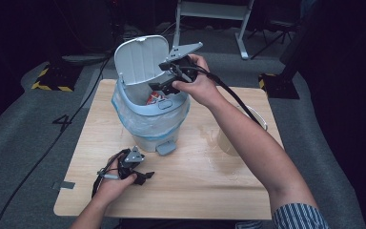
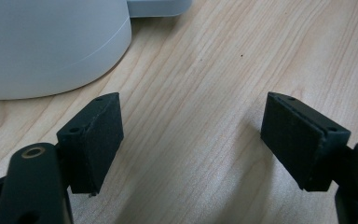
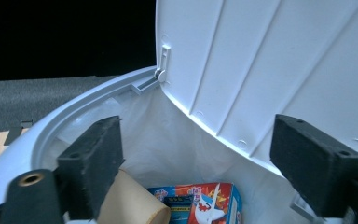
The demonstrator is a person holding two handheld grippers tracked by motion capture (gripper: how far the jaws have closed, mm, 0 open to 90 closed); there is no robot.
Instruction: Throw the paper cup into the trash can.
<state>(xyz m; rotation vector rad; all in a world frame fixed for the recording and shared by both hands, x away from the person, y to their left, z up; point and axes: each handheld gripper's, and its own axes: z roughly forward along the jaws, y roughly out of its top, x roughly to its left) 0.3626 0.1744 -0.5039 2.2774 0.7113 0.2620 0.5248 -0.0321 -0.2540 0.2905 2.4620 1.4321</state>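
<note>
Over the bin [image 1: 148, 125], our right gripper [image 1: 164, 82] hangs with jaws apart and empty; the box [image 3: 200, 202] lies inside. We should lift straight out, clear of the lid [image 1: 140, 58]. Our left gripper [image 1: 143, 175], also apart, rests below the bin.

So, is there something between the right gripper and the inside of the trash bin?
Nothing visible is. The right gripper hangs over the trash bin with its jaws open and empty. The lid stands raised behind it, clear of the opening. Below lie a red box and a cardboard tube.
</note>
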